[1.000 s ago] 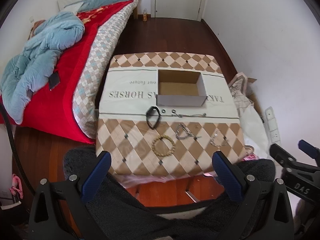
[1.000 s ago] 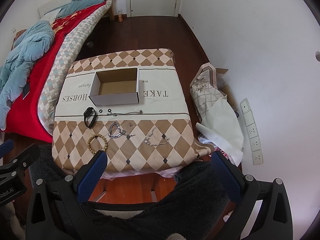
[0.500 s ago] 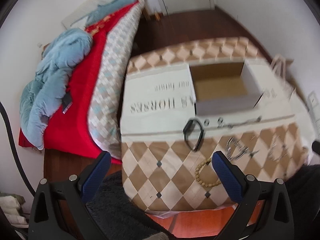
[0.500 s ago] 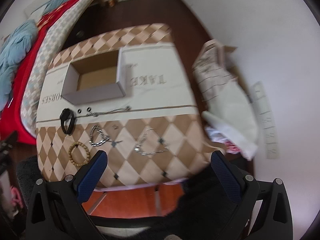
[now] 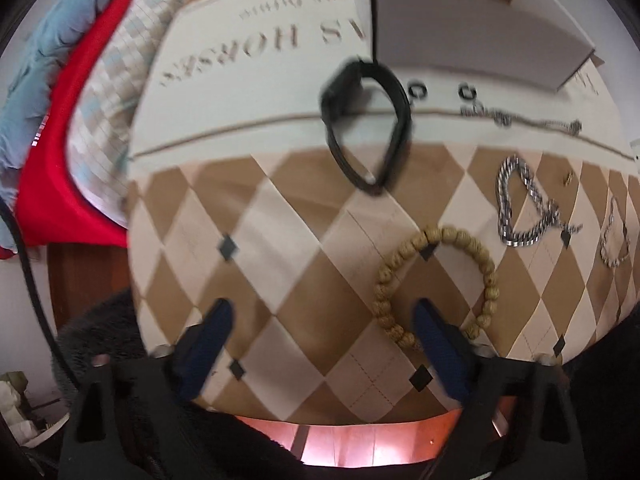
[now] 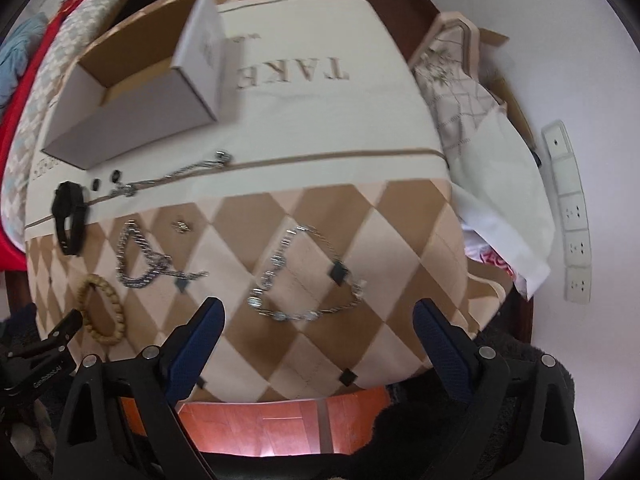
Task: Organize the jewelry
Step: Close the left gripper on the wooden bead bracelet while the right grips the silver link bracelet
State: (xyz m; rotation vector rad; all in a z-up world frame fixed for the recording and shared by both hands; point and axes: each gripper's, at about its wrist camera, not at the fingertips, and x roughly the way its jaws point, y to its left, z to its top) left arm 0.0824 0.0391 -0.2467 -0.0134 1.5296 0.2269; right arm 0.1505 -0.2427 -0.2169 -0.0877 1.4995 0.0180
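Both grippers had dropped much closer to the table (image 6: 328,128) vs 1 s earlier, pointing down at it. Left gripper (image 5: 320,332): jaws wide but closing, nothing gripped; right blue finger overlapped the wooden bead bracelet (image 5: 436,280), contact unclear. Right gripper (image 6: 318,332): jaws wide, closing slightly, empty, just below the thin silver chain bracelet (image 6: 304,276), a loose oval loop. Black band (image 5: 366,124), teardrop loop, long axis running toward the cardboard box (image 5: 472,36), w/ the narrow end nearer the camera. Chunky silver chain (image 6: 140,256) lay between bead & thin bracelets. All rested on a diamond-print cloth, tan & cream.
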